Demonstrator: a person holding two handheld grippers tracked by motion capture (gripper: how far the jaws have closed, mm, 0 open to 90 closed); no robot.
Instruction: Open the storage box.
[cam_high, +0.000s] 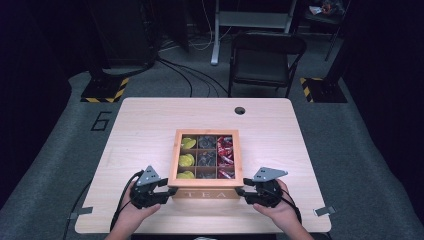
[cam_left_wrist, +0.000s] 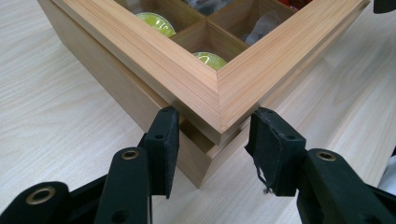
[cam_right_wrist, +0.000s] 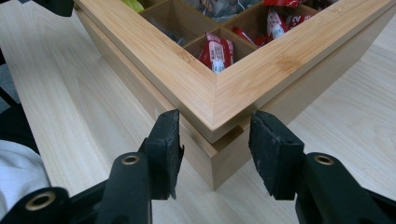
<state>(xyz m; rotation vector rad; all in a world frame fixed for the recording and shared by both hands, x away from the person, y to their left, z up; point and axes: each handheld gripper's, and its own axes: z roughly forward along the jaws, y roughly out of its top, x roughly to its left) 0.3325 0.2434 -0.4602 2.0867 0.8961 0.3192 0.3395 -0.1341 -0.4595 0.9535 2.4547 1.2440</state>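
Left gripper (cam_high: 162, 191) clamped the near-left corner of the tea box (cam_high: 205, 192); right gripper (cam_high: 243, 191) straddled the near-right corner, contact unclear. Lid (cam_left_wrist: 243, 77) sat slightly raised off the base. Box was mid-table (cam_high: 150, 120), toward the near edge, sachets (cam_high: 225, 150) inside.

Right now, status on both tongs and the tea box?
Left tongs and right tongs each straddle a near corner of the tea box lid, pads at its edges. Lid looks slightly raised off the base. Nothing in the way.

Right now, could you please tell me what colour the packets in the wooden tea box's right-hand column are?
Red with white markings; the packets show best in the right gripper view.
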